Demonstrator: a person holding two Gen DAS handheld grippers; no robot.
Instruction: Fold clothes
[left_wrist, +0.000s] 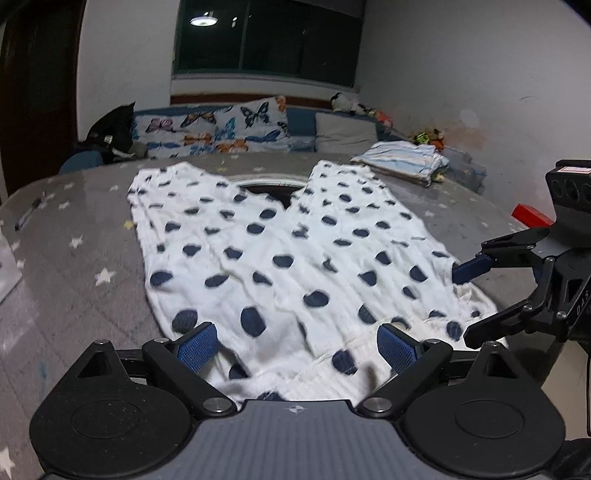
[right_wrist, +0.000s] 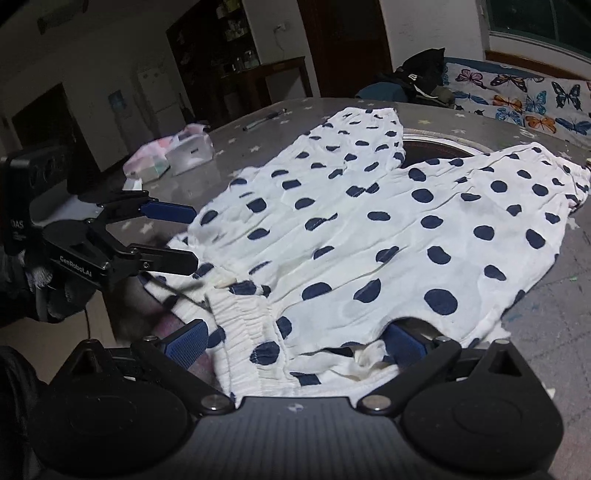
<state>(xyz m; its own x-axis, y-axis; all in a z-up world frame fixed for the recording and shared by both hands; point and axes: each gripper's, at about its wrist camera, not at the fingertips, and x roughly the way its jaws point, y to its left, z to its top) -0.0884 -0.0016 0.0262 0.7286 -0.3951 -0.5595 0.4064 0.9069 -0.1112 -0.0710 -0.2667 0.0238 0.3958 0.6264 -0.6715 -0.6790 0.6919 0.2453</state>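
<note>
1. White shorts (left_wrist: 280, 254) with dark blue dots lie flat on the grey table (left_wrist: 74, 236). There is one pair, with two legs that point away toward the far side.
2. The stretchy waist band (right_wrist: 255, 332) is at the near edge of the table, right by both tongs.
3. Two tongs are in view. The left tongs (left_wrist: 301, 345) are spread wide. Cloth lies between the two blue pads (left_wrist: 197, 341), but the pads do not squeeze it.
4. The right tongs (right_wrist: 295, 343) are spread wide too. The waist band lies between them, and cloth covers part of one pad. They do not pinch it.
5. White stars (left_wrist: 105, 275) are printed on the table cover. I can see many of them.
6. One folded pile of striped cloth (left_wrist: 402, 162) sits at the far right part of the table, well apart from the shorts.
7. One pen (right_wrist: 264, 119) lies on the far part of the table.
8. One small pack (right_wrist: 190, 151) sits near the pen, with pale pink cloth beside it.
9. One red box (left_wrist: 532, 216) pokes out by the right tongs.
10. Butterfly cloth (left_wrist: 218, 129) covers the sofa behind the table.
</note>
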